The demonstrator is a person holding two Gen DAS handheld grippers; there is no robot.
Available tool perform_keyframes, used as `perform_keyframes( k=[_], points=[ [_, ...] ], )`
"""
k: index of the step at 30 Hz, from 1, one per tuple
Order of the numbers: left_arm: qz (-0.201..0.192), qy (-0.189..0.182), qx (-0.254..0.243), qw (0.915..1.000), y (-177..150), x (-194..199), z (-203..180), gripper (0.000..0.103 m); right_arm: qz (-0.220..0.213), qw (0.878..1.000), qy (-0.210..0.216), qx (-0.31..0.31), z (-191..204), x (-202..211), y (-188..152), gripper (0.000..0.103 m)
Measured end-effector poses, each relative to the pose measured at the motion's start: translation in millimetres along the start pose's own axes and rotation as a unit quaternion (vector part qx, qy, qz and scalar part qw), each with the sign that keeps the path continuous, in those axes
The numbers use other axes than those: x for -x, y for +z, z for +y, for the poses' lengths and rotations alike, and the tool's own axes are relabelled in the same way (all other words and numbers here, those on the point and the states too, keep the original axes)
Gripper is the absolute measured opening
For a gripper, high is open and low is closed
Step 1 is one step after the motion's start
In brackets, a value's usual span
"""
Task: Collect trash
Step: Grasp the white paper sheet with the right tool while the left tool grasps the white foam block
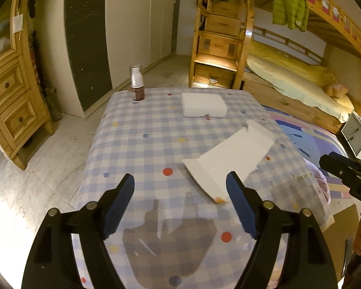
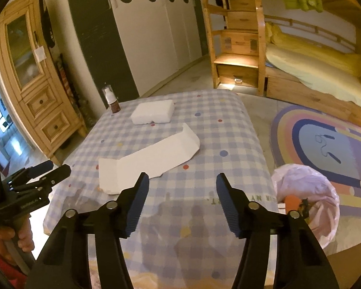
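- Hovering above the near end of the blue-and-white checked tablecloth with coloured dots [image 1: 144, 144], your left gripper [image 1: 180, 185] has its blue-padded fingers spread wide with nothing between them.
- Your right gripper [image 2: 182, 184] is likewise spread apart and empty, held over the near edge of the same cloth; its black tip shows at the right edge of the left wrist view.
- You have a long flattened white cardboard piece [image 2: 149, 160] lying flat on the cloth just ahead of both grippers, its near end close to your left gripper's right finger [image 1: 238, 192], though I cannot tell whether they touch.
- Beyond it sits a white rectangular foam block [image 2: 152, 112], apart from the cardboard.
- At the far left corner stands a small brown pump bottle with a clear cap [image 2: 112, 101], upright.
- To your right, beside the table on the floor, is a bin lined with a pale pink plastic bag [image 2: 308, 192], something orange inside it.
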State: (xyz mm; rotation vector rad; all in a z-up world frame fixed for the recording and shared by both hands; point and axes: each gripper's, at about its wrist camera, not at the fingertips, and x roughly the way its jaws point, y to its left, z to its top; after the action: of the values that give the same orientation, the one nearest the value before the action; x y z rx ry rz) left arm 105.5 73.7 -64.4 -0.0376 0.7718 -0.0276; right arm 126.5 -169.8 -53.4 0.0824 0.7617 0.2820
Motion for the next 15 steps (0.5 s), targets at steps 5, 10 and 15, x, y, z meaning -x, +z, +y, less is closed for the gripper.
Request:
perform_keyframes(
  k=[5, 10, 15],
  points=[
    [0.005, 0.012, 0.001, 0.9999, 4.6, -9.2, 2.6, 0.077, 0.014, 1.0, -0.001, 0.016, 2.5, -23.1, 7.6, 0.046],
    [0.011, 0.019, 0.003, 0.9997, 9.3, -19.0, 5.5, 0.078, 0.037, 0.999, -0.002, 0.024, 0.4, -59.9, 19.7, 0.039],
    [0.019, 0.03, 0.002, 0.9994, 15.8, -30.8, 6.7, 0.078, 0.055, 0.998, -0.005, 0.019, -6.3, -94.3, 29.3, 0.039]
  ],
)
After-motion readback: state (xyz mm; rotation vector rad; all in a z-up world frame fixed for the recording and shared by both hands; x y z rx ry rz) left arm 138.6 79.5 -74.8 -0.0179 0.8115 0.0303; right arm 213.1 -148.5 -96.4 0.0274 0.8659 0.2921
